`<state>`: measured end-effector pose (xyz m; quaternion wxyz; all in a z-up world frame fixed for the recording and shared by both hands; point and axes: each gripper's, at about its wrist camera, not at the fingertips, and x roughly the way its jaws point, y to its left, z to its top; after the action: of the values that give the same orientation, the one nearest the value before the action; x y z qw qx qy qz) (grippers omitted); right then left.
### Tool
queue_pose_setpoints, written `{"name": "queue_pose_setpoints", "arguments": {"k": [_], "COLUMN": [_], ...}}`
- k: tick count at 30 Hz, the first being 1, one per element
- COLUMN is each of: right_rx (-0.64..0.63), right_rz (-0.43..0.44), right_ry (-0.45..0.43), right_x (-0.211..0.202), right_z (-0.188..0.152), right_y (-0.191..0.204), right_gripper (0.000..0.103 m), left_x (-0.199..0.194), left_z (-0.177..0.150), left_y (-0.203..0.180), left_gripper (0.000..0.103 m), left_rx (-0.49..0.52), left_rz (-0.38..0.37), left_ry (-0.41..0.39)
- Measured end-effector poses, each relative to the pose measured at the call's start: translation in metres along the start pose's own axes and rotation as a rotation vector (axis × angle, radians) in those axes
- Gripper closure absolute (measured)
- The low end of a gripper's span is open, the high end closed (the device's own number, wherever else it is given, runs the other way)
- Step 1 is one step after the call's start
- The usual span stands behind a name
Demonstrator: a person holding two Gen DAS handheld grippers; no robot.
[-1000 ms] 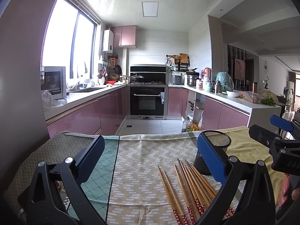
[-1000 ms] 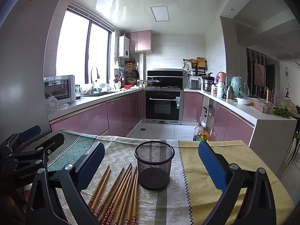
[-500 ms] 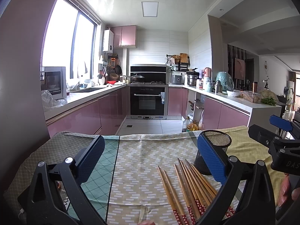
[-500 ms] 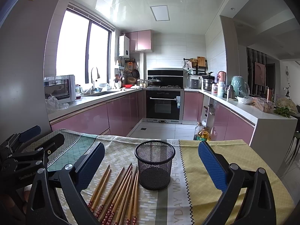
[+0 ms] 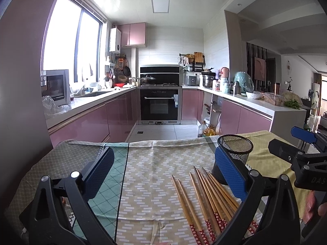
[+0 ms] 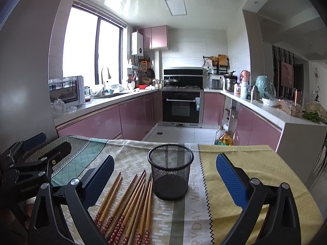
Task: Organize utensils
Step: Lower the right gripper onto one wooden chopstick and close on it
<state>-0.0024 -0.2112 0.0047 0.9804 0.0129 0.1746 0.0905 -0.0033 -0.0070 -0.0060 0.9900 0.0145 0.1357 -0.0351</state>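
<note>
None of the chopsticks [image 6: 130,202] is in the mesh cup [image 6: 170,174] yet; they lie in a loose fan on the tabletop [image 6: 255,175], just left of the empty cup and ahead of the right tongs [image 6: 163,181], so I judge the whole job remains. Both the left tongs [image 5: 163,175] and the right tongs are spread wide and hold nothing. Open cloth lies left of the left tongs and right of the cup, with the far edge just behind the cup.

table [image 6: 296,210] covered edge to edge by patterned cloths: grey-green and teal lattice at left [image 5: 102,200], beige dash print in the middle [image 5: 151,179], yellow check at right [image 6: 241,163]. on the cloth: black mesh cup [image 6: 170,175], upright; wooden chopsticks [image 6: 130,204] fanned flat just left of it.
</note>
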Motion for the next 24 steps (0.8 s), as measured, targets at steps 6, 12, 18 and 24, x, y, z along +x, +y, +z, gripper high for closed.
{"name": "queue_pose_setpoints", "arguments": {"k": [6, 12, 18, 24], "right_rx": [0.005, 0.005, -0.024, -0.026], "right_rz": [0.055, 0.107, 0.137, 0.143], "right_ry": [0.164, 0.356, 0.458, 0.509], "right_x": [0.024, 0.058, 0.083, 0.096], "right_z": [-0.021, -0.045, -0.061, -0.067], "right_y": [-0.007, -0.006, 0.003, 0.005], "right_gripper": [0.006, 0.016, 0.036, 0.051], "left_x": [0.022, 0.055, 0.09, 0.111], "left_z": [-0.01, -0.029, -0.05, -0.067], "left_y": [-0.001, -0.001, -0.002, 0.0], "left_gripper": [0.006, 0.006, 0.011, 0.022], "left_rx": [0.03, 0.064, 0.106, 0.11], "left_rz": [-0.036, -0.042, -0.039, -0.064], "left_ry": [0.131, 0.295, 0.451, 0.548]}}
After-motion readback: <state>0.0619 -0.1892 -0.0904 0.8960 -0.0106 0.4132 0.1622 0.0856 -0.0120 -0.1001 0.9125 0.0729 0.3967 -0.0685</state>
